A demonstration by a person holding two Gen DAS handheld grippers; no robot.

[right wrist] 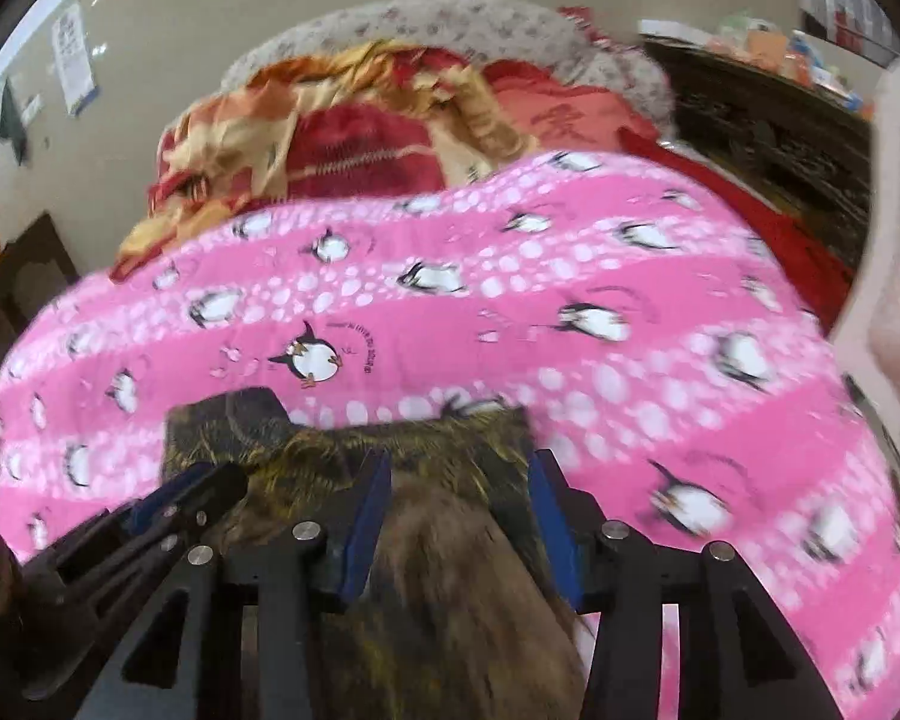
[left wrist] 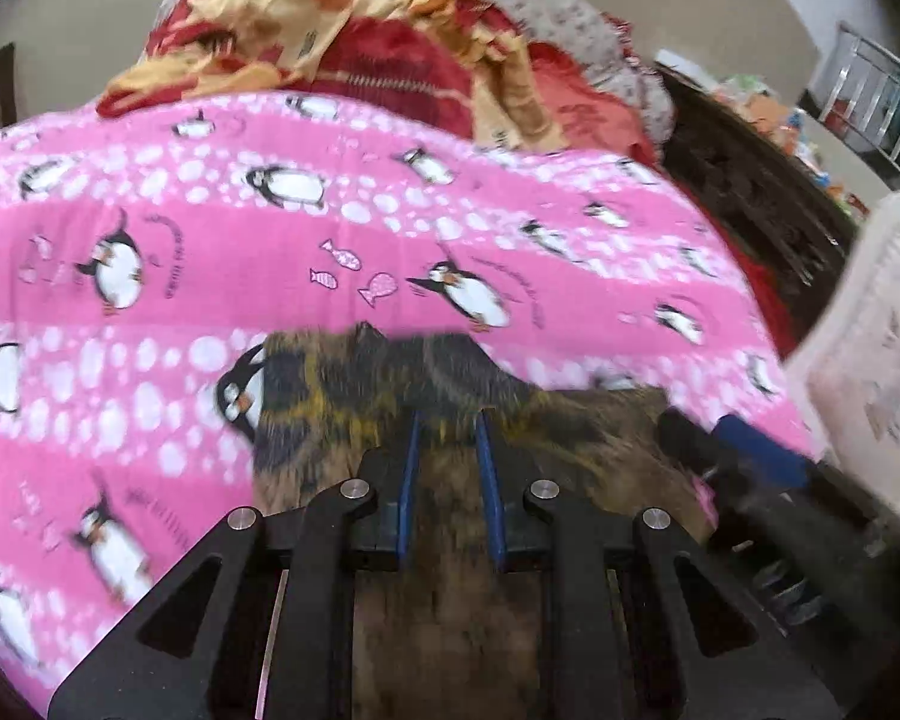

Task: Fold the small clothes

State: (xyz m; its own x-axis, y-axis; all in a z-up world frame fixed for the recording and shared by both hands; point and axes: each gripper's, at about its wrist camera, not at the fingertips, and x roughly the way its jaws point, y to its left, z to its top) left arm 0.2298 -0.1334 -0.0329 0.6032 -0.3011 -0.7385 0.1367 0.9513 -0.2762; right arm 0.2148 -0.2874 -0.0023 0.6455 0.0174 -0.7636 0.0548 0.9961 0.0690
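Note:
A small dark garment (left wrist: 330,384) with a brown and yellow mottled print lies on a pink penguin blanket (left wrist: 270,228). My left gripper (left wrist: 447,420) has its blue pads close together, pinching a raised fold of the garment at its near edge. The right gripper (left wrist: 726,438) shows at the right of that view, blurred. In the right wrist view the garment (right wrist: 450,570) runs under my right gripper (right wrist: 459,462), whose fingers stand wide apart with the cloth loose between them. The left gripper (right wrist: 198,486) sits at the garment's left side.
The pink blanket (right wrist: 510,312) covers the bed. A heap of red and orange bedding (right wrist: 354,138) lies at the far end. Dark carved wooden furniture (right wrist: 768,126) stands on the right, and something white and patterned (right wrist: 888,240) rises at the right edge.

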